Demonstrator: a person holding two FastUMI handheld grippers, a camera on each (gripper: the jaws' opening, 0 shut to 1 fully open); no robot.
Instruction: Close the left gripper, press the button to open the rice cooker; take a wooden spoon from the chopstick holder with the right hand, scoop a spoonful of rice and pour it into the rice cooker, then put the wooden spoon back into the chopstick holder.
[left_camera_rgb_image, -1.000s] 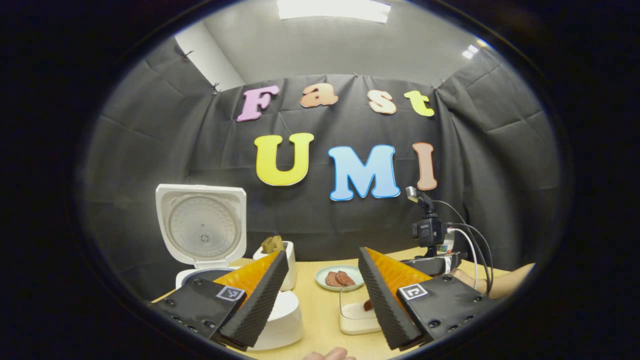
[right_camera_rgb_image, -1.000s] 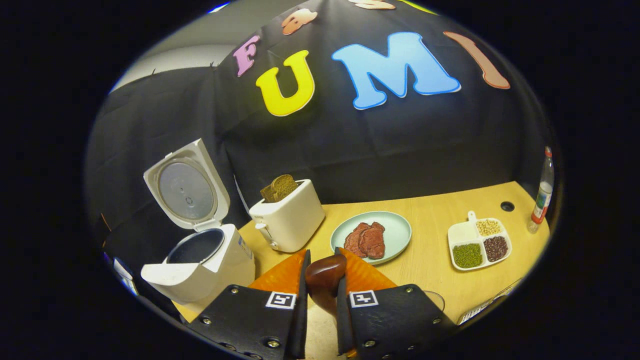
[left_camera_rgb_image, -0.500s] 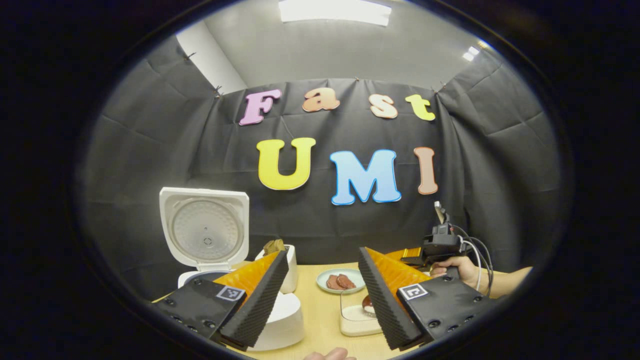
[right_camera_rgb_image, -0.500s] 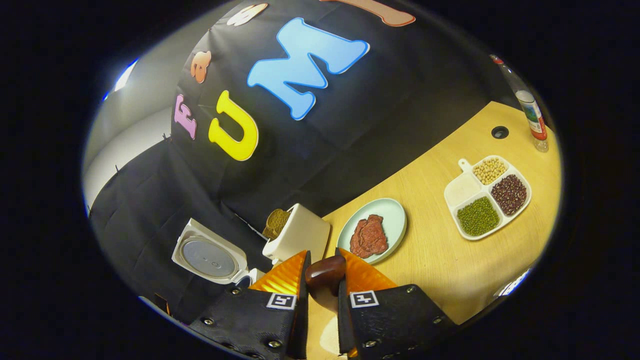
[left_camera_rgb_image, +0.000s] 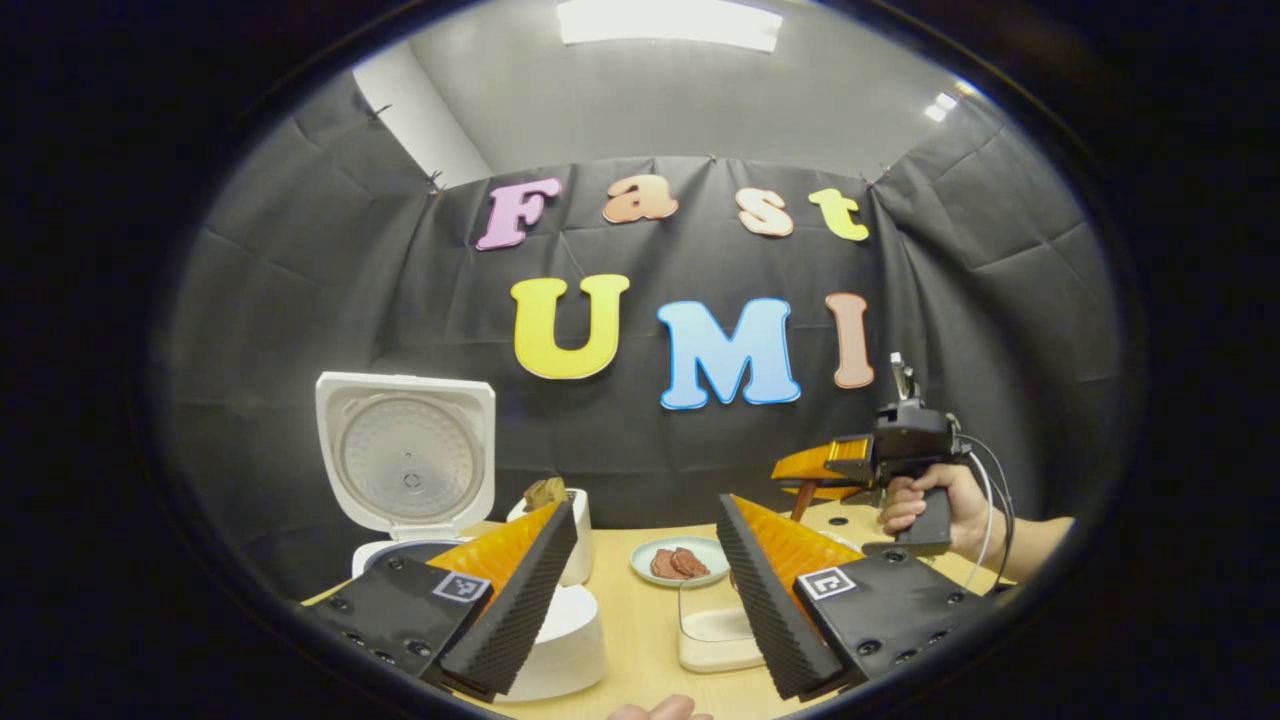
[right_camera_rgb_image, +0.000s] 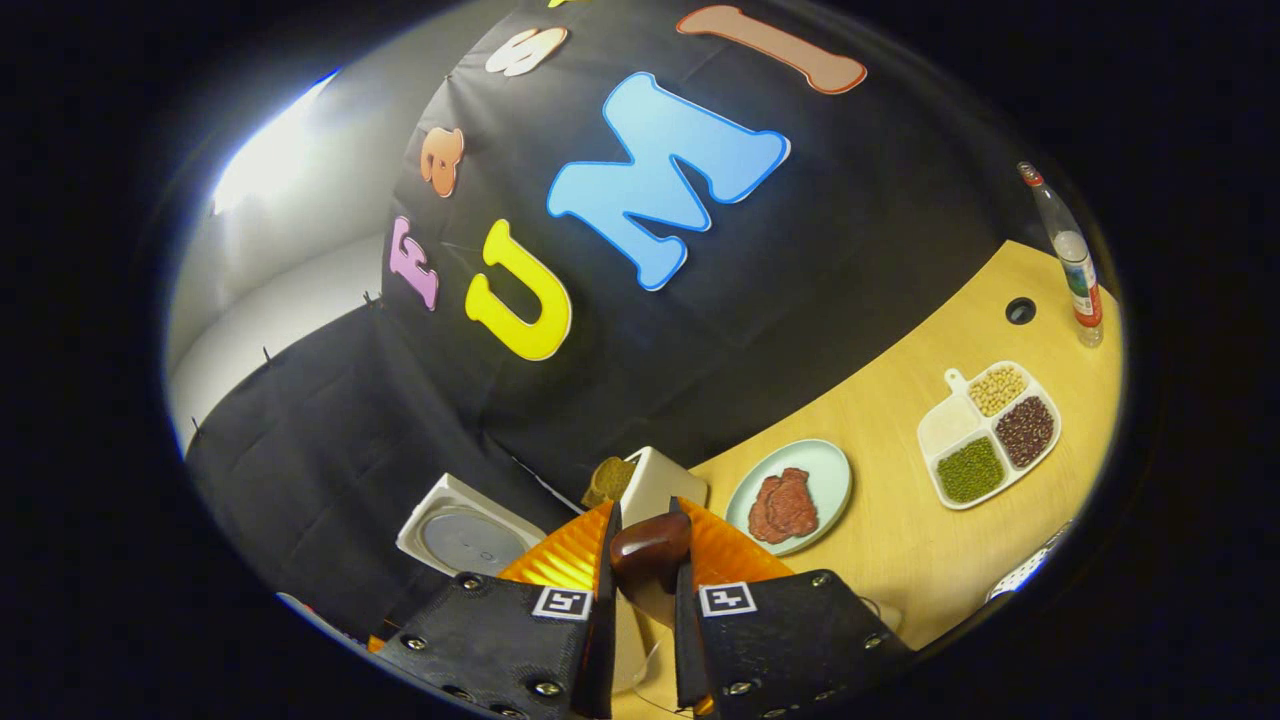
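Note:
The white rice cooker (left_camera_rgb_image: 405, 460) stands at the left with its lid up; its lid (right_camera_rgb_image: 465, 535) also shows in the right gripper view. My left gripper (left_camera_rgb_image: 645, 505) is open and holds nothing, low over the table by the cooker. My right gripper (right_camera_rgb_image: 646, 508) is shut on the dark wooden spoon (right_camera_rgb_image: 650, 550). From the left gripper view, a hand holds that right gripper (left_camera_rgb_image: 815, 465) raised at the right, and the spoon's stem (left_camera_rgb_image: 800, 500) hangs under it. A clear holder (left_camera_rgb_image: 715, 635) stands on the table below. The divided tray (right_camera_rgb_image: 990, 430) holds rice and beans.
A white toaster (right_camera_rgb_image: 650, 480) with bread stands beside the cooker. Right of the toaster lies a pale green plate (right_camera_rgb_image: 825, 470) with slices of meat. At the table's far right corner are a bottle (right_camera_rgb_image: 1075, 265) and a cable hole (right_camera_rgb_image: 1020, 310). Black cloth walls close the back.
My right gripper has risen from the clear holder with the spoon and rolled to one side. The spoon's end has left the holder. My left gripper has barely moved.

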